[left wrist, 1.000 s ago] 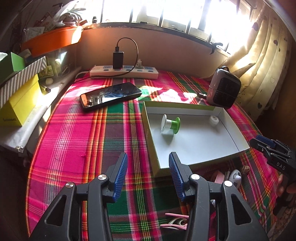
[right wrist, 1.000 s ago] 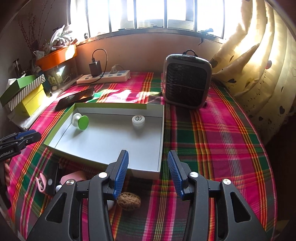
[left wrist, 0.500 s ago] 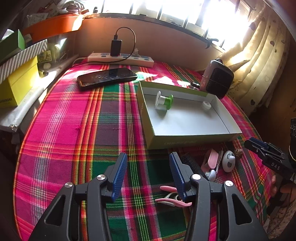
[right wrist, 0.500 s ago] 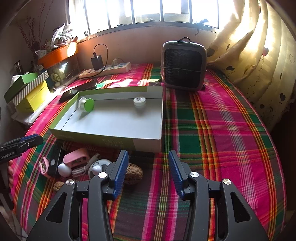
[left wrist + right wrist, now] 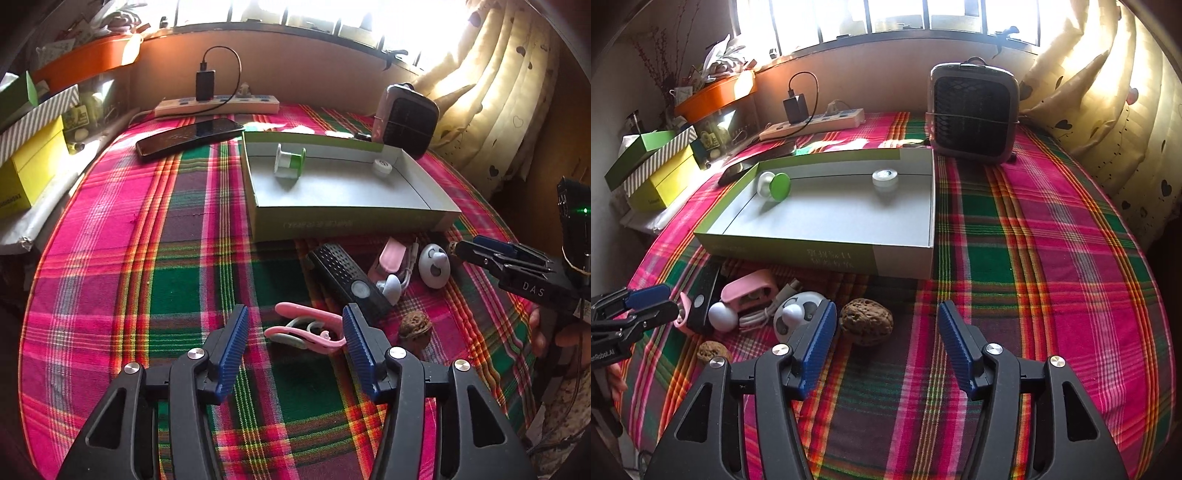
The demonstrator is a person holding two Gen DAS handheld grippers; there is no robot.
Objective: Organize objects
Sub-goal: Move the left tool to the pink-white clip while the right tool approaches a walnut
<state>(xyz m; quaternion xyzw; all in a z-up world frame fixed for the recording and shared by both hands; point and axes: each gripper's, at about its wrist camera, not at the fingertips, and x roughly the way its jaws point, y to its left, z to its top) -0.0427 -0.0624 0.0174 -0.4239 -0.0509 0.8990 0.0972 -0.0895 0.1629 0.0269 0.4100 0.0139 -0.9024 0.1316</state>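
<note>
Two handheld grippers over a plaid-clothed counter (image 5: 1034, 229). Left gripper (image 5: 293, 334) jaws opening around pink curved clips (image 5: 308, 328), not pinching. Right gripper (image 5: 886, 332) jaws opening beside a wrinkled brown walnut (image 5: 866, 321), untouched. Shallow green-and-white cardboard tray (image 5: 905, 262) just behind the clutter.

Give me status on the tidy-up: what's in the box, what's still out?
Done: the green spool and a white round cap sit in the box.
In hand: nothing. The left hand-held gripper is opening over the pink clip; the right hand-held gripper is opening near the larger walnut.
Left: black remote, pink case, white round toy, smaller walnut.
</note>
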